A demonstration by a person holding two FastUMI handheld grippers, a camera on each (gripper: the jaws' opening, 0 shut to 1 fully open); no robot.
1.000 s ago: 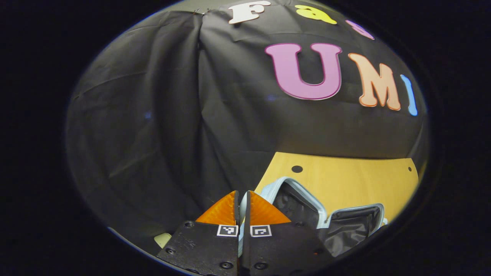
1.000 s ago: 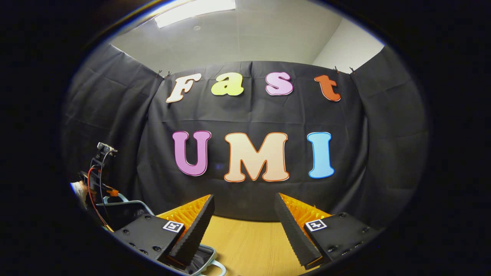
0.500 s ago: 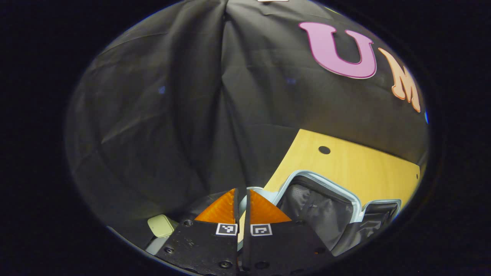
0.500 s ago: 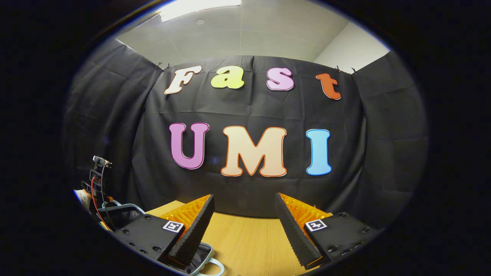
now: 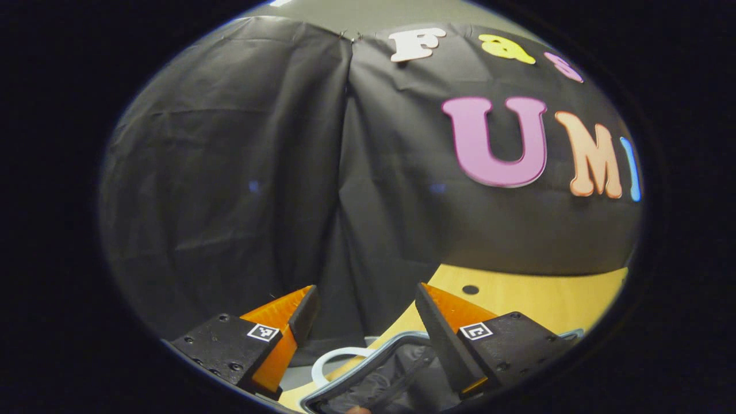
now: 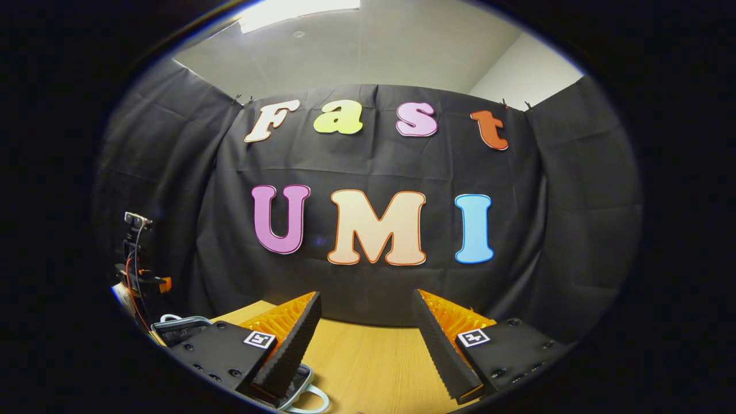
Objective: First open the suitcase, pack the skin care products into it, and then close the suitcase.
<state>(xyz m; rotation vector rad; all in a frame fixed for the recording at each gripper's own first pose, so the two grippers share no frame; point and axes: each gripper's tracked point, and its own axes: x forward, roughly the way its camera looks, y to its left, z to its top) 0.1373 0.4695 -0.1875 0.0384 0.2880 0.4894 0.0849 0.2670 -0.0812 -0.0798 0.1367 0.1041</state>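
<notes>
Both hand-held grippers are wide apart, the left hand-held gripper (image 5: 362, 322) over the suitcase (image 5: 368, 374), the right hand-held gripper (image 6: 365, 328) over the worktop (image 6: 368, 368).

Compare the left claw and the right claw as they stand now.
The left claw hangs over the suitcase rim; the right claw hangs over the bare table. The left claw faces the wall's fold; the right claw faces the wall squarely. Both are open and hold nothing.
</notes>
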